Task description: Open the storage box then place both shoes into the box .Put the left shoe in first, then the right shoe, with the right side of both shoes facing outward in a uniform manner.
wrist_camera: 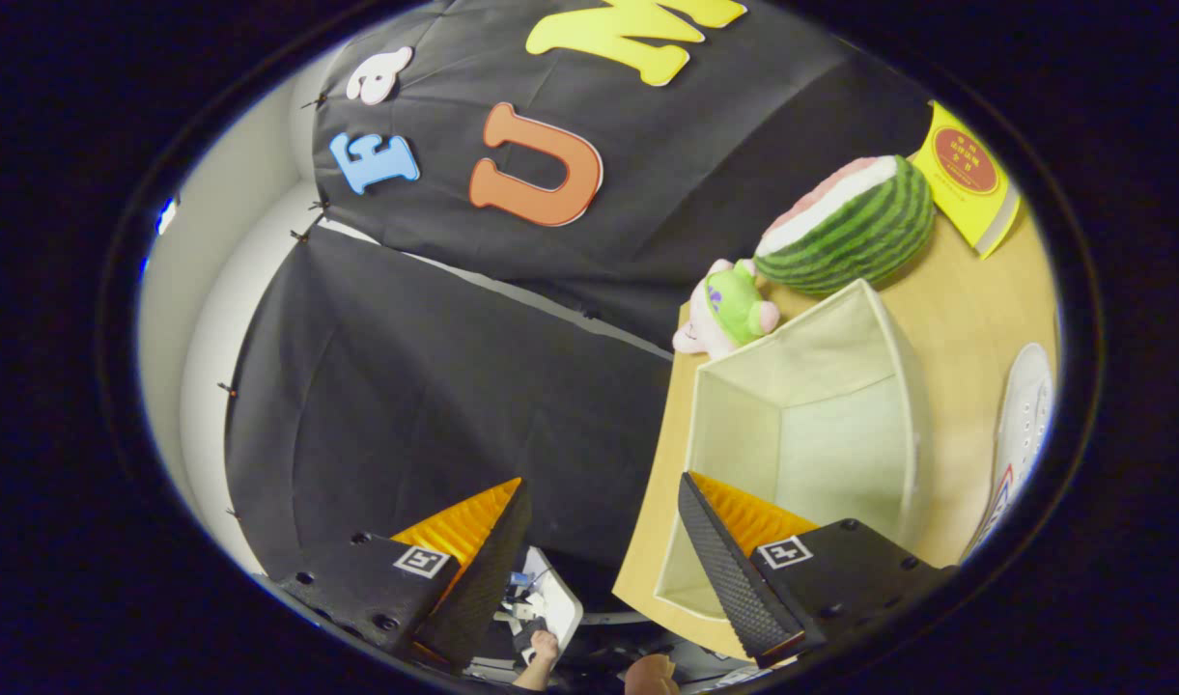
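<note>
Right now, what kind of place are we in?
Probably a staged recording booth, not a home: black cloth walls hang behind a wooden table set with props, an open fabric storage box, a watermelon plush and a white shoe. The tongs are open, holding nothing.

Black cloth wall is hanging across most of the booth, creasing in long folds, with a second cloth panel angling in behind it. A pale seam is running between the two panels where they meet. White wall is showing past the cloth's edge, curving round the booth's far side and catching even, diffuse light. Small dark clips are pinning the cloth edge at intervals. A light wooden tabletop is lying tilted against the cloth, evenly lit, its near edge throwing no hard shadow.
</note>
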